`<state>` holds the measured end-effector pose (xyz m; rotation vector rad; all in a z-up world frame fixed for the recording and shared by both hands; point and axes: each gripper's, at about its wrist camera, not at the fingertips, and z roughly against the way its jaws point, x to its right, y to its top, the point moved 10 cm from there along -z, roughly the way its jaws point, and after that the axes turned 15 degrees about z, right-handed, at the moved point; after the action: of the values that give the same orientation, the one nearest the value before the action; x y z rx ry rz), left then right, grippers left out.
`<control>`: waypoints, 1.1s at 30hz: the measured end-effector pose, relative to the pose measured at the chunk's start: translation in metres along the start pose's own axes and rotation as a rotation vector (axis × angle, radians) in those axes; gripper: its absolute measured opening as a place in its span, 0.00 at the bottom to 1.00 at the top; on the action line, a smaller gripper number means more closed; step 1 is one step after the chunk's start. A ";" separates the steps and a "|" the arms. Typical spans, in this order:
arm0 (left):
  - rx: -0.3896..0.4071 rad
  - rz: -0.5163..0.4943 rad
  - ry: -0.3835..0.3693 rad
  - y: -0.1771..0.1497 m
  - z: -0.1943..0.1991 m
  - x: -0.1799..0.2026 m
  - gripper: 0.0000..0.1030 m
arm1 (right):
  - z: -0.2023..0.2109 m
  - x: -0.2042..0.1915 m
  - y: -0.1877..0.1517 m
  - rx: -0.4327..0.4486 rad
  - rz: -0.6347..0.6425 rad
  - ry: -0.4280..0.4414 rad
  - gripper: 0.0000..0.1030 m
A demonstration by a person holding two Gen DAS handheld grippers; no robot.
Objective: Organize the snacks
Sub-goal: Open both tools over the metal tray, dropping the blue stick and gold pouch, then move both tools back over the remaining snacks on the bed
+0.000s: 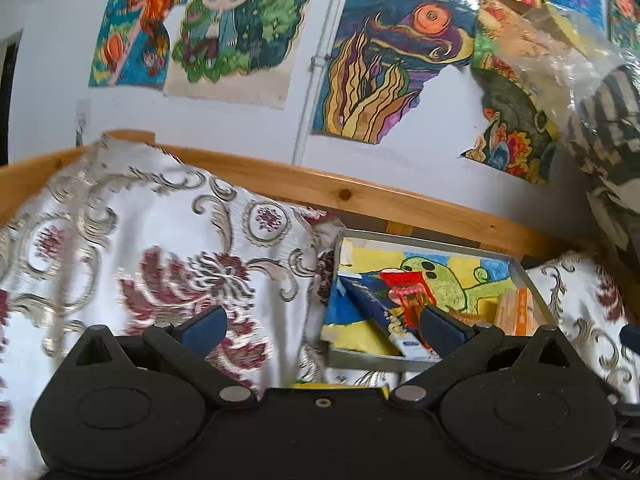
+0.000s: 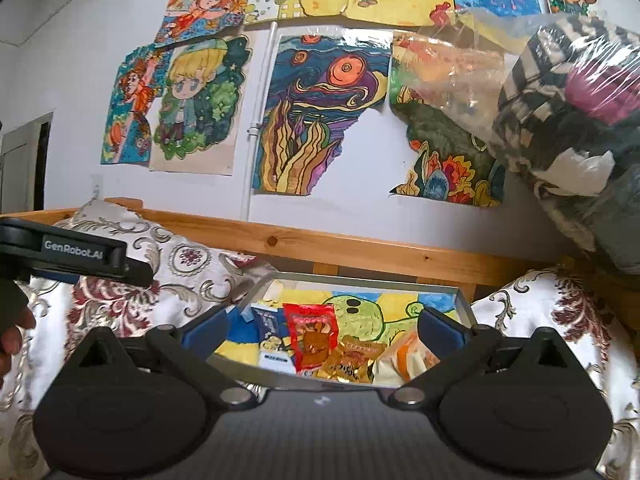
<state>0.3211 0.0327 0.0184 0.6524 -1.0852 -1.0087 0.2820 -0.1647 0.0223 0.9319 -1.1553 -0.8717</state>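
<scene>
4 or so snack packs (image 2: 320,344) already lie in tray (image 2: 464,308) on bed by headboard edge; rest unseen. Left tool (image 1: 320,326) & right tool (image 2: 322,330) both wide, empty. Task prob. nearly done.

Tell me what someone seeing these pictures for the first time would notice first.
Probably the bright hand-coloured drawings covering the white wall above the wooden rail. Next, the metal tray in the centre on the floral cloth, lined with a green cartoon drawing and holding snack packets, a red packet among them. Both the left gripper and right gripper are open and empty.
</scene>
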 end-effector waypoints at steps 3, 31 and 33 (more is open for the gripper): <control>0.016 -0.029 0.003 -0.002 0.019 -0.007 0.99 | 0.018 -0.004 0.000 0.004 0.015 0.002 1.00; -0.235 -0.153 0.114 -0.102 0.056 -0.050 0.99 | 0.076 -0.047 -0.081 -0.319 0.004 0.158 1.00; -0.255 -0.145 0.137 -0.104 0.053 -0.054 0.99 | 0.073 -0.051 -0.086 -0.342 0.012 0.171 1.00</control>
<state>0.2300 0.0390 -0.0721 0.5886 -0.7817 -1.1868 0.1940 -0.1596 -0.0646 0.7019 -0.8319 -0.9269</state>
